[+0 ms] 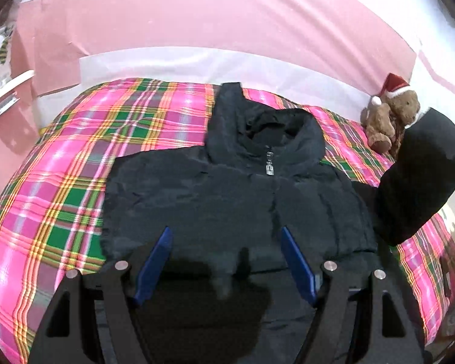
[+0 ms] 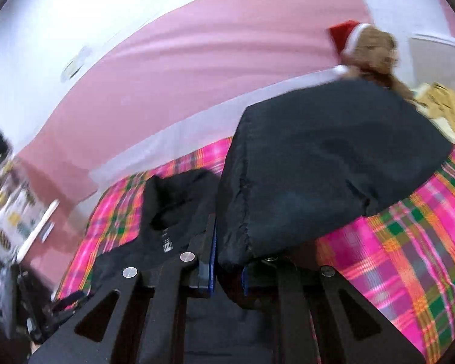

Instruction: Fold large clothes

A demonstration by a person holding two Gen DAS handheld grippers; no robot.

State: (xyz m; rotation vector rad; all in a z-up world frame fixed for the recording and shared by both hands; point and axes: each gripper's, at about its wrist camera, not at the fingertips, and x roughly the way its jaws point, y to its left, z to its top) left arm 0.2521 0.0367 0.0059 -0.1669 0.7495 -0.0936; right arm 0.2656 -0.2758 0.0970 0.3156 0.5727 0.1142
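A dark navy hooded puffer jacket (image 1: 227, 194) lies face up on the plaid bedspread (image 1: 60, 188), zipped, hood toward the wall. Its left sleeve is folded in over the body. My left gripper (image 1: 226, 233) is open and empty, hovering over the jacket's lower hem, blue pads spread wide. My right gripper (image 2: 229, 242) is shut on the jacket's right sleeve (image 2: 333, 163) and holds it lifted off the bed; the sleeve also shows raised at the right in the left wrist view (image 1: 418, 176). The jacket's body and hood show in the right wrist view (image 2: 173, 209).
A brown teddy bear with a Santa hat (image 1: 391, 115) sits at the bed's far right corner, just behind the raised sleeve (image 2: 370, 51). A pink and white wall (image 1: 215, 18) backs the bed. Shelving with clutter (image 2: 12, 212) stands left of the bed.
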